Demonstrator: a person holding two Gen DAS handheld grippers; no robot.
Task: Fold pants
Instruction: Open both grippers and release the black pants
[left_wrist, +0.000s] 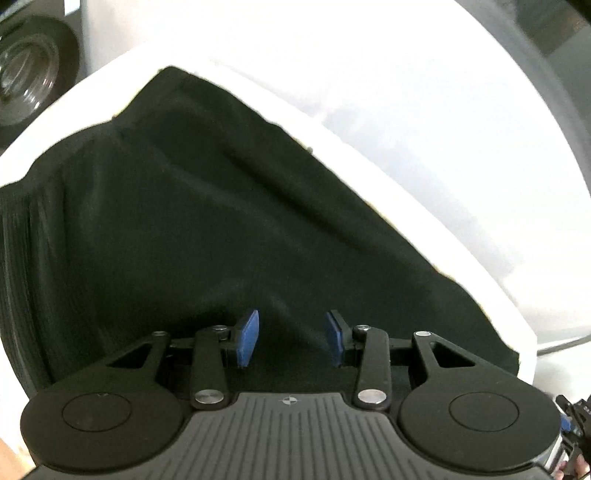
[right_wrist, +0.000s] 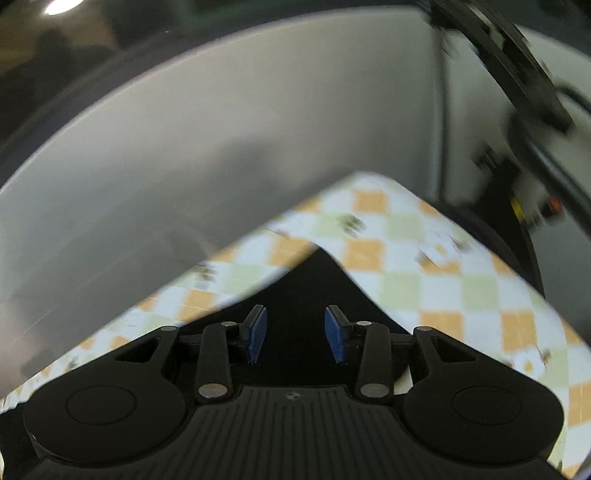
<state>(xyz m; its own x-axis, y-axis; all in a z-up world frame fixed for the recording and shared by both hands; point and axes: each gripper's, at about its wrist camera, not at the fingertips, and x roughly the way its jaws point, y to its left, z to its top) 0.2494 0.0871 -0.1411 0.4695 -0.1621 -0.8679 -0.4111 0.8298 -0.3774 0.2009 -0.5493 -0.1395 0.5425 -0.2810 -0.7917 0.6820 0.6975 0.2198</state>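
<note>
From my seat the pants (left_wrist: 229, 221) are the thing to steer by: a dark, nearly black spread of cloth filling the middle of the left wrist view, lying on a cloth-covered table (left_wrist: 424, 122) that washes out to white in that camera. The left gripper (left_wrist: 291, 338) hangs over the near part of the pants with its jaws apart, a clear gap between the two blue pads (left_wrist: 248, 338), and nothing pinched between them; dark cloth shows through the gap beneath, and I cannot tell whether the fingertips brush it. Left of the pants, beyond the table's edge, I see a round dark wheel-like object (left_wrist: 33, 70), and at the lower right corner of that view a bit of the other tool (left_wrist: 572, 424) pokes in. In the right wrist view the same table cover reads as a checked tablecloth (right_wrist: 406, 258) in orange, pale green and white squares, blurred, and one pointed corner of the pants (right_wrist: 314, 288) lies on it, its tip pointing away from the camera. The right gripper (right_wrist: 295, 334) sits over that corner, jaws also parted to a moderate width, blue pads (right_wrist: 336, 336) empty, dark fabric visible below and between them but not gripped. Beyond the pants corner a plain grey wall panel (right_wrist: 221, 129) fills the background, and to the right of it some black frame hardware (right_wrist: 517, 74) is too smeared to make out
</note>
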